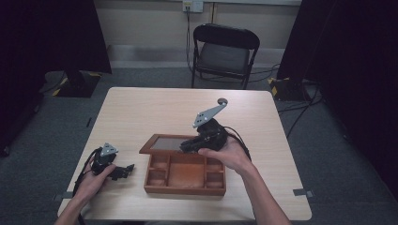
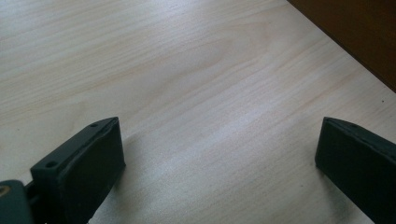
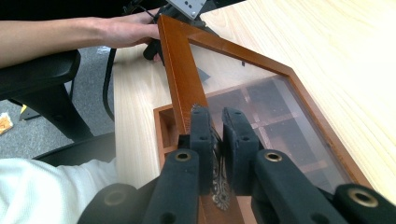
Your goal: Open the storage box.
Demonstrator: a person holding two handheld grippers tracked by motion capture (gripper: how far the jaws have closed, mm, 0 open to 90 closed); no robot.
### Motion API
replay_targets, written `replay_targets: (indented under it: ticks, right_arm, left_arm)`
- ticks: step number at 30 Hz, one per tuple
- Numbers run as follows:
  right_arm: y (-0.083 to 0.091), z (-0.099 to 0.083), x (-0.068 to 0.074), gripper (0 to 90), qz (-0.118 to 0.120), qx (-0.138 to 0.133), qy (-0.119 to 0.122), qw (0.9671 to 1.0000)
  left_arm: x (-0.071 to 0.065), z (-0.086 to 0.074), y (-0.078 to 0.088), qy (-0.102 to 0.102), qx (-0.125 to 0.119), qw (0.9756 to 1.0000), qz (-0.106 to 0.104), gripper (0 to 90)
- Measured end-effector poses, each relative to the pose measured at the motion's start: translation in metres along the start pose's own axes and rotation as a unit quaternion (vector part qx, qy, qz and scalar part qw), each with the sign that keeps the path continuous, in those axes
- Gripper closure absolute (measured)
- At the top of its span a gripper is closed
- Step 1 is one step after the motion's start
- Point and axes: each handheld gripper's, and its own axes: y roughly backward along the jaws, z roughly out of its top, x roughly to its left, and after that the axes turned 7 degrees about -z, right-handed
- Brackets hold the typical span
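The step in hand looks like swinging the glass-paned lid [image 1: 165, 143] of the wooden box [image 1: 185, 180], which sits near the front middle of the counter [image 1: 141, 112]. The right hand-held gripper [image 3: 217, 140] has its jaws pinched narrow on the small brass latch [image 3: 219, 193] at the lid's front edge, and the lid stands partly raised, tilted back on its hinge over the divided compartments. From above, this right hand-held gripper [image 1: 193, 143] sits right at the lid's edge, over the back of the box. The left hand-held gripper [image 2: 219, 158] rests on the counter just left of the box, apart from it, jaws wide with nothing between them. Whether the lid is going up or down cannot be told; either way, the next move probably calls for following the hinge's arc steadily while keeping the pinch, and perhaps for the left hand-held gripper to steady the box.
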Motion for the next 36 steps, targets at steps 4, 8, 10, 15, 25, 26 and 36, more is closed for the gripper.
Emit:
replay_targets:
  ticks: [4,8,10,15,25,26,36]
  right_arm:
    - [0.001,0.001,-0.002,83.5,0.001,0.0,0.002,1.0]
    - [0.001,0.003,-0.003,83.6,0.002,0.002,0.003,1.0]
    - [0.002,0.005,-0.005,83.6,0.002,0.001,0.001,1.0]
    - [0.003,0.006,-0.006,83.7,0.004,0.002,0.002,1.0]
    - [0.004,0.01,-0.008,83.8,-0.001,0.0,0.005,1.0]
    - [0.004,0.01,-0.008,83.8,-0.001,0.0,0.004,1.0]
    - [0.006,0.013,-0.011,83.8,-0.003,0.0,0.006,1.0]
  left_arm:
    - [0.0,0.0,0.0,0.003,-0.003,1.0,-0.001,0.5]
    - [0.0,0.0,0.0,0.003,-0.003,1.0,-0.001,0.5]
    - [0.0,0.0,0.0,0.003,-0.003,1.0,-0.001,0.5]
    - [0.0,0.0,0.0,0.003,-0.003,1.0,-0.001,0.5]
    - [0.0,0.0,0.0,0.001,0.0,1.0,-0.001,0.5]
    - [0.0,0.0,0.0,0.0,-0.001,1.0,-0.001,0.5]
    - [0.0,0.0,0.0,0.002,-0.002,1.0,-0.001,0.5]
